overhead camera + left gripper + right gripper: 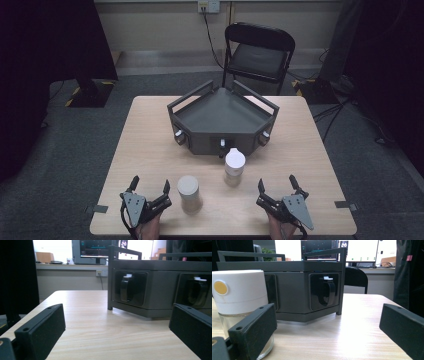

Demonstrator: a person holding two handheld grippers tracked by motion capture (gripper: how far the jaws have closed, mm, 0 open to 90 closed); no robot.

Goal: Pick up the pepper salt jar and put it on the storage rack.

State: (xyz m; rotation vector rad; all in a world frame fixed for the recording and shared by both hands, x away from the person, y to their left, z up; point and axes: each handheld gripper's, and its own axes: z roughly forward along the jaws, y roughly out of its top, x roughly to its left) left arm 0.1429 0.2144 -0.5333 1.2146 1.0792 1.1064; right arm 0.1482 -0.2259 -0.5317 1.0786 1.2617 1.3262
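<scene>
Two jars stand on the wooden table (150,130) near its front. One has a beige lid (189,193); the other, with a white lid (234,167) (239,300), stands just before the grey angular tray (222,120) (160,287) (294,287). My left gripper (149,191) (117,332) rests open at the front left, left of the beige-lidded jar, nothing between its fingers. My right gripper (276,186) (329,332) rests open at the front right, apart from the white-lidded jar, which rises behind its left finger (252,332).
The tray's front faces carry black knobs with white caps (222,145) (126,287) (327,291). A black folding chair (257,52) stands behind the table. Dark stands and cables lie on the floor at both sides.
</scene>
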